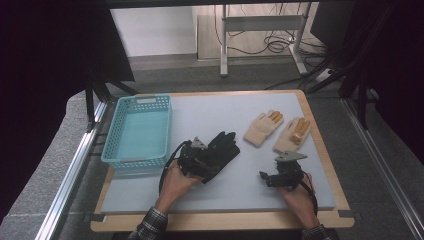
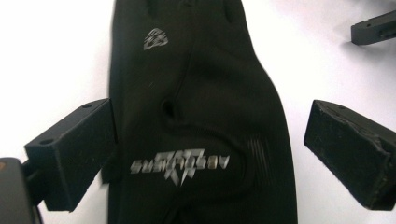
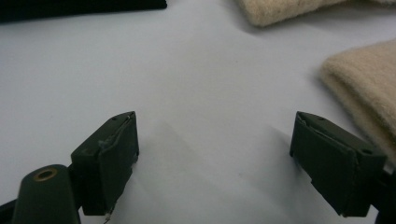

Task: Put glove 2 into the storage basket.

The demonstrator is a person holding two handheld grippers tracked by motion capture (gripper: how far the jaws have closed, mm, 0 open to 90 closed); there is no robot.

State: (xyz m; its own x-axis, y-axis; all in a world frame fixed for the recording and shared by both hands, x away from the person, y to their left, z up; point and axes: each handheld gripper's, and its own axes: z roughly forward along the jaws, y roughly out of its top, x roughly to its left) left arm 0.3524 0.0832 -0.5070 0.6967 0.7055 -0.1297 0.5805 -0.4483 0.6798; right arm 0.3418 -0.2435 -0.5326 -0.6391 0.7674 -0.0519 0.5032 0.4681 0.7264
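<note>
A black glove [image 1: 222,147] with silver lettering lies flat in the middle of the pale mat [image 1: 210,112]. My left gripper [image 1: 207,162] is down over its cuff end and open. In the left gripper view the glove [image 2: 196,107] runs between the two jaws, and the left jaw touches its edge. Two cream knit gloves [image 1: 262,127] [image 1: 294,134] lie side by side to the right. My right gripper [image 1: 270,174] stands open over bare mat below them. The right gripper view has one cream glove [image 3: 364,88] just beyond the right jaw, with nothing between the jaws.
A light blue plastic basket [image 1: 137,130] stands empty at the mat's left edge. The mat rests on a wooden board [image 1: 320,145]. A metal rail [image 1: 75,170] runs along the left side. A tip of the right gripper [image 2: 373,28] shows at the top right of the left gripper view.
</note>
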